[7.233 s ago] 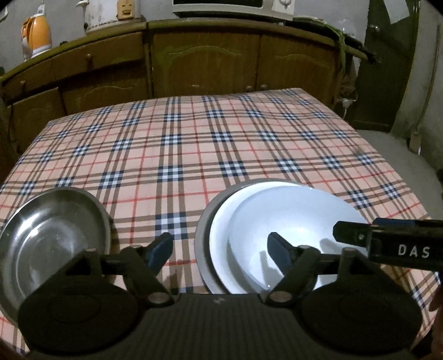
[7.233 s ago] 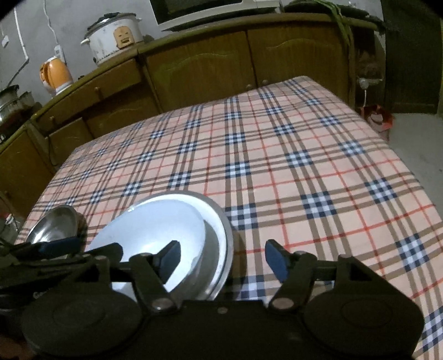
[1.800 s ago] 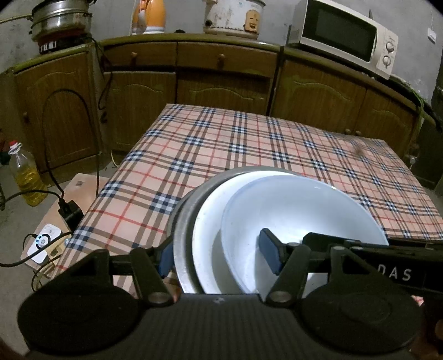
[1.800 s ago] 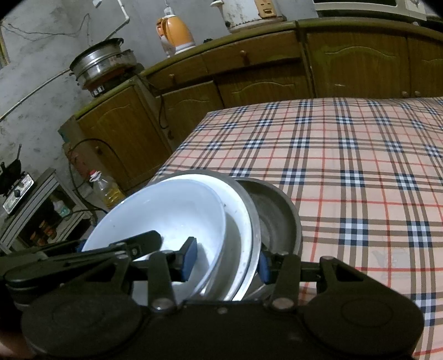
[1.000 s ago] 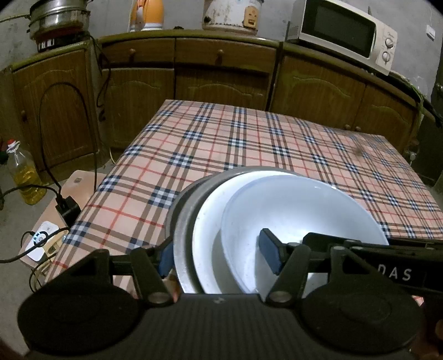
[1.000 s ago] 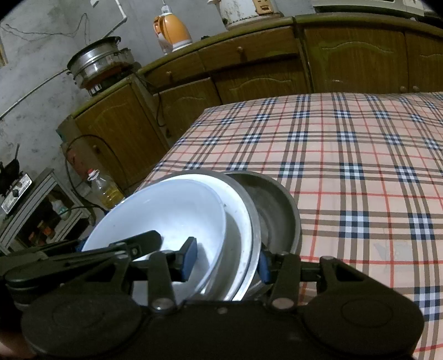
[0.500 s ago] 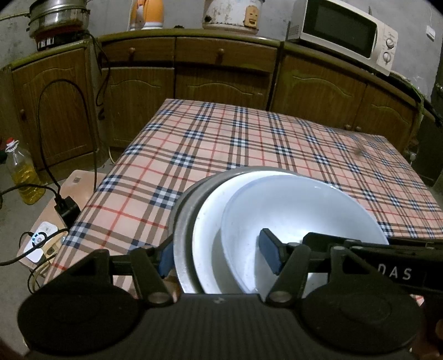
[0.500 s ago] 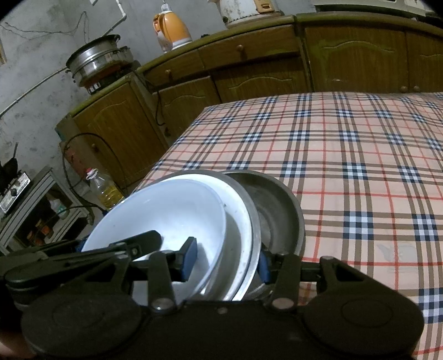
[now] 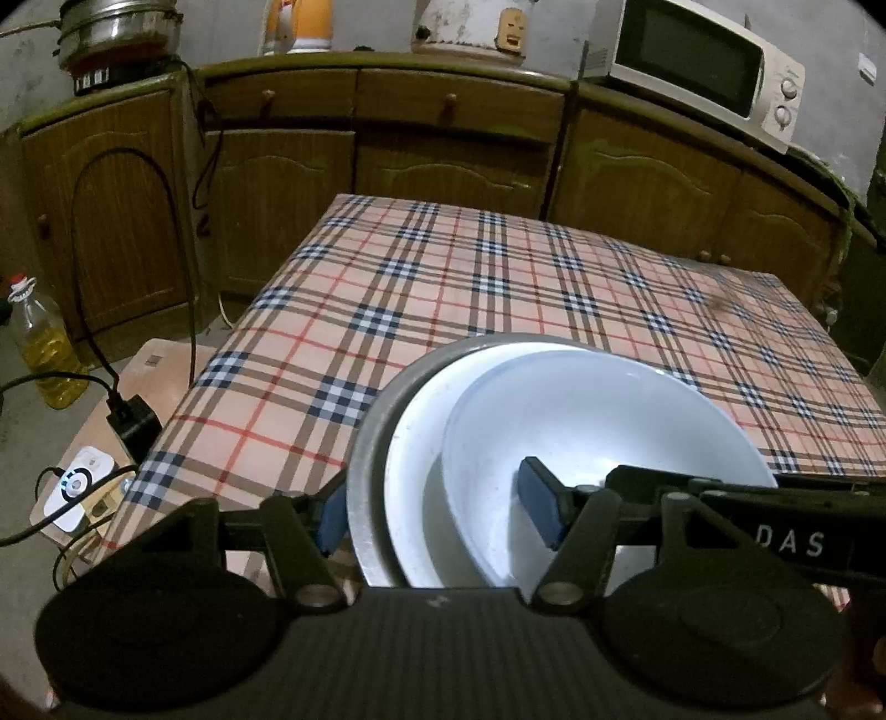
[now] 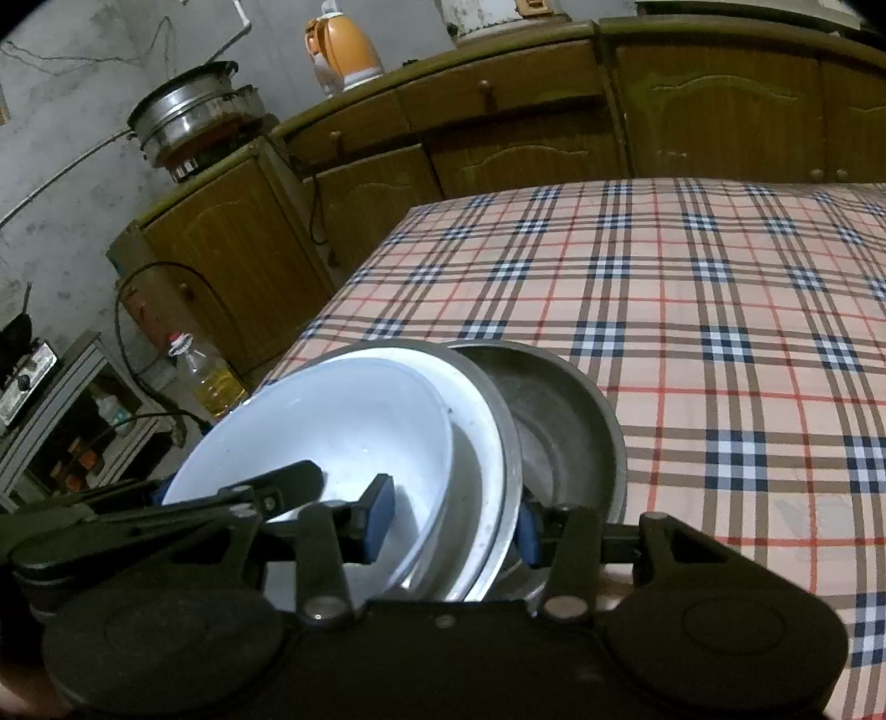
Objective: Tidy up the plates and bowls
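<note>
A stack of a white bowl (image 9: pixel 598 426) inside a white plate (image 9: pixel 421 443) inside a steel plate (image 9: pixel 368 443) is held tilted over the plaid table (image 9: pixel 443 288). My left gripper (image 9: pixel 434 512) is shut on the stack's near rim. My right gripper (image 10: pixel 448 523) is shut on the same stack (image 10: pixel 354 421) from the other side. In the right wrist view a second steel bowl (image 10: pixel 559 421) lies on the table (image 10: pixel 720 332) just under and right of the stack. The left gripper's arm (image 10: pixel 166 509) shows at lower left there.
Wooden cabinets (image 9: pixel 443 144) line the far side, with a microwave (image 9: pixel 698 66), a rice cooker and an orange kettle (image 10: pixel 343 47) on top. An oil bottle (image 9: pixel 47 343), cables and a power strip lie on the floor left of the table edge.
Since 7.2 s ago both grippers closed on the stack and carried it left, over the steel bowl. Over the last second it is almost still, with a slight drift.
</note>
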{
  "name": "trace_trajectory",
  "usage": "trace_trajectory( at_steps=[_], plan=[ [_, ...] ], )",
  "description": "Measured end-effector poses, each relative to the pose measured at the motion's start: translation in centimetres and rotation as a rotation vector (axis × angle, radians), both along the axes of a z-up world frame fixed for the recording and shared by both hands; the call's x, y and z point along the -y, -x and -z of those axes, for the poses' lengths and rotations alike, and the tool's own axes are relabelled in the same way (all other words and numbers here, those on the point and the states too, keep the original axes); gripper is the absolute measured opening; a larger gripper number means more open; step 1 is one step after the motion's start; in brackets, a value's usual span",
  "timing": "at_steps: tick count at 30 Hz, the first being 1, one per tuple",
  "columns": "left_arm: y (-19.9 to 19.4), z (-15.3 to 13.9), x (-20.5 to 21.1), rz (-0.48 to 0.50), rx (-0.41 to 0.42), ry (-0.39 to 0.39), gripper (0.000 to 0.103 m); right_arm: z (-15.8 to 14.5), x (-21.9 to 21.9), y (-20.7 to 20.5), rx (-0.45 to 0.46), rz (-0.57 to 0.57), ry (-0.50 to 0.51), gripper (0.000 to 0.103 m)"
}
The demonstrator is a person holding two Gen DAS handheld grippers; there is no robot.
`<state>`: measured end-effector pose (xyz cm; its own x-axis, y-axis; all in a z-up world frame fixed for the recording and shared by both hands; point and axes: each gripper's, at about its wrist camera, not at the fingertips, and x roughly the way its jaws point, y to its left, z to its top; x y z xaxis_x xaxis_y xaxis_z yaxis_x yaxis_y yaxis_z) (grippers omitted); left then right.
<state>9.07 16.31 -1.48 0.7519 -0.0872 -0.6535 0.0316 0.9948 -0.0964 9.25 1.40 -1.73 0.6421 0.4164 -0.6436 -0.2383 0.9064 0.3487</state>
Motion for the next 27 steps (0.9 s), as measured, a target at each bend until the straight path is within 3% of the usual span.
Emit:
trace_trajectory(
  at_steps=[27],
  plan=[
    [-2.3, -0.1, 0.9, 0.035, 0.007, -0.007, 0.065, -0.1, 0.9, -1.7, 0.002, 0.035, -0.008, 0.055]
  ],
)
